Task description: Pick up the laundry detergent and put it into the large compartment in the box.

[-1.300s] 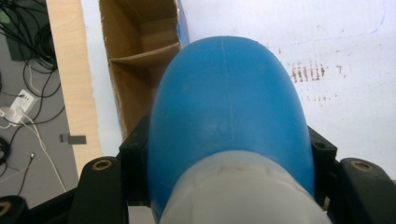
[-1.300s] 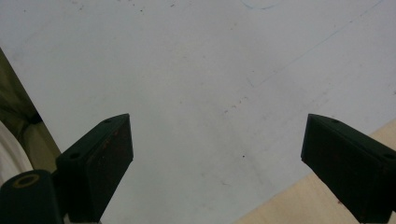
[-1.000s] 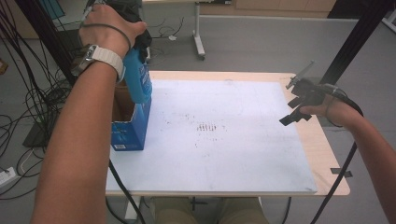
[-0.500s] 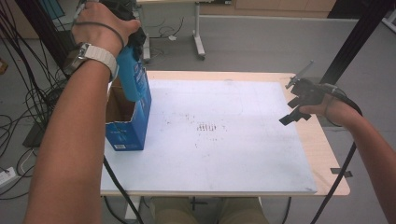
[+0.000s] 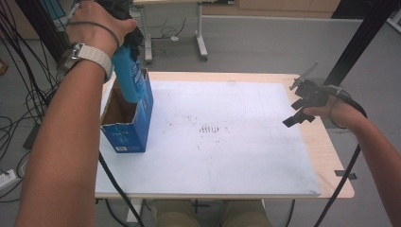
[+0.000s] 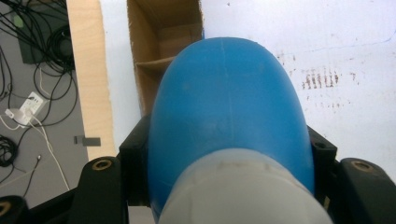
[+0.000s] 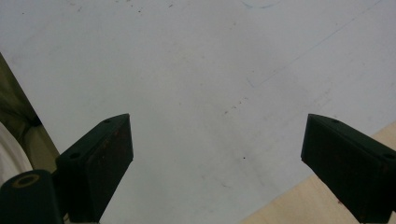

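The bench is a pale wooden top, and a white sheet covers nearly all of it; faint dark smudges sit near the middle of that sheet. Taking the open blue carton as the landmark: it stands upright at the sheet's left edge, top flaps open, brown inside showing. Directly above its opening hangs a blue bottle, base downward, its lower end at or perhaps just inside the mouth of the carton; the high view is too steep to say which. The left claw is clamped on that bottle, one black jaw pressing each side just below the pale cap end. Far to the carton's right, over the sheet's right edge, the right claw hangs with its jaws spread wide and nothing between them.
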